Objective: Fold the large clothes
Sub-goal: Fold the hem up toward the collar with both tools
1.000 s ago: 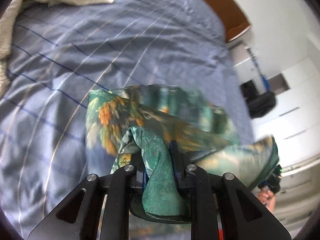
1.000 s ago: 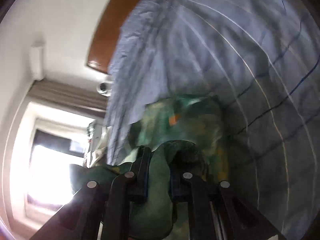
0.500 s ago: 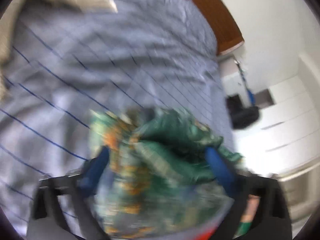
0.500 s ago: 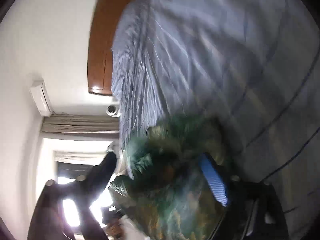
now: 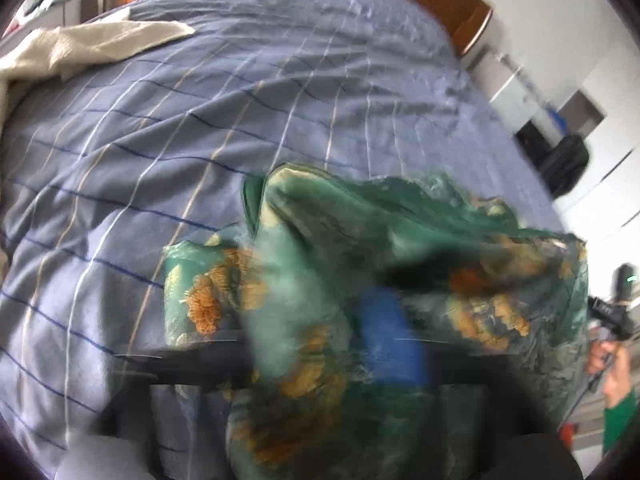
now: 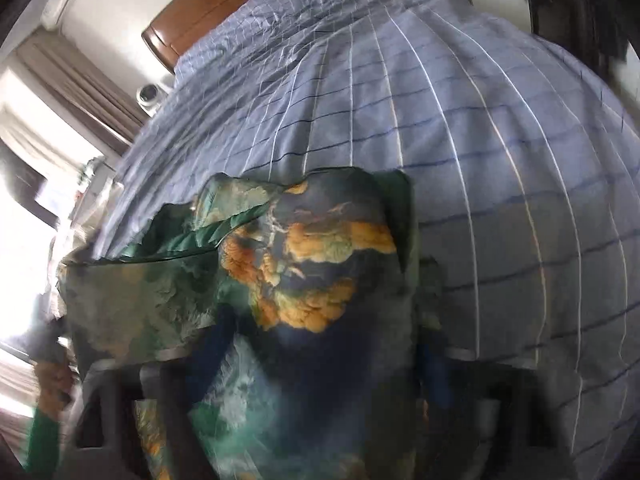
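A green garment with orange flower print (image 5: pixel 400 248) lies bunched on the blue checked bedcover (image 5: pixel 200 120) and hangs over both grippers. My left gripper (image 5: pixel 320 344) is blurred. One blue pad (image 5: pixel 388 340) shows and the other is hidden by cloth. Its jaws are closing on a fold of the garment. In the right wrist view the garment (image 6: pixel 312 264) covers my right gripper (image 6: pixel 324 364). Its jaws are closing, and its blue pads (image 6: pixel 212 360) still stand apart with cloth between them.
A beige cloth (image 5: pixel 80 48) lies at the bed's far left. The wooden headboard (image 5: pixel 452 4) (image 6: pixel 208 4) closes off the far end. A dark bag (image 5: pixel 568 164) stands by white cupboards on the right. A hand in a green sleeve (image 5: pixel 612 360) (image 6: pixel 52 380) shows at each view's edge.
A second ago both grippers were shut on folds of the garment. Half a second ago both stood wide open. Now the left has come together on cloth again, and both views have rolled.
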`<state>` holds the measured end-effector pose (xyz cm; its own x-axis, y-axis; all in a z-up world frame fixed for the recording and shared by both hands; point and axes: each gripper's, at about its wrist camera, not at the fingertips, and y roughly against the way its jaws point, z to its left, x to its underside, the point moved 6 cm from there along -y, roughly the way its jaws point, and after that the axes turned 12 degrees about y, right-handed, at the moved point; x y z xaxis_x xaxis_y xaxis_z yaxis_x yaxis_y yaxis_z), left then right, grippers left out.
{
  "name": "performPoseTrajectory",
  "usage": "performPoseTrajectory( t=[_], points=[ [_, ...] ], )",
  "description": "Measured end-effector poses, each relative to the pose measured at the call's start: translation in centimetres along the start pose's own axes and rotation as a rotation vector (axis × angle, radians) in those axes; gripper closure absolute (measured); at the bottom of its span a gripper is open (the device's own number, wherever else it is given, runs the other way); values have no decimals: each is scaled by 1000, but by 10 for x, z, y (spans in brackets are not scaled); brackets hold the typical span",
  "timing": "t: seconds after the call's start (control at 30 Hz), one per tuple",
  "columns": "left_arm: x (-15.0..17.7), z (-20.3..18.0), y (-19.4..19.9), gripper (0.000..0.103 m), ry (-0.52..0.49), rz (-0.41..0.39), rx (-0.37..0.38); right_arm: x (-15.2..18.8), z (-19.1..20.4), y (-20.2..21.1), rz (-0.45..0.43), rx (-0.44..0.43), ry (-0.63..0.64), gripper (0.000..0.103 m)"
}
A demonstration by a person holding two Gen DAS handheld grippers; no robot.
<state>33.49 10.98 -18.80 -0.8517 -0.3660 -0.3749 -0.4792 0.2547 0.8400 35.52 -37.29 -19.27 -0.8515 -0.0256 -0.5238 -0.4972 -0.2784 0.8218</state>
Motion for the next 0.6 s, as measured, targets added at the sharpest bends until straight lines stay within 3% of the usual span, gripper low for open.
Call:
performPoseTrajectory(
  t=[0.1,0.23,0.3,0.37,0.47,0.6],
  points=[
    [-19,-10,25,93,27,-85,33,-19,13,24,-49,102,75,87],
    [-45,-28,61,94,-16,-258,43,-60,34,78,-224,223,231,88],
    [-52,-33,60,94,-65,-337,-28,-76,33,85,-264,253,238,88],
    [-51,-30,37,93,-128,-370,-131,-84,27,73,-264,302,244,88],
    [-33,-6,-14,92,-125,-307,-205,-70,13,28,-185,330,229,88],
    [-12,14,-40,90,-91,-306,-184,-36,-4,-38,-73,332,195,88]
  ],
)
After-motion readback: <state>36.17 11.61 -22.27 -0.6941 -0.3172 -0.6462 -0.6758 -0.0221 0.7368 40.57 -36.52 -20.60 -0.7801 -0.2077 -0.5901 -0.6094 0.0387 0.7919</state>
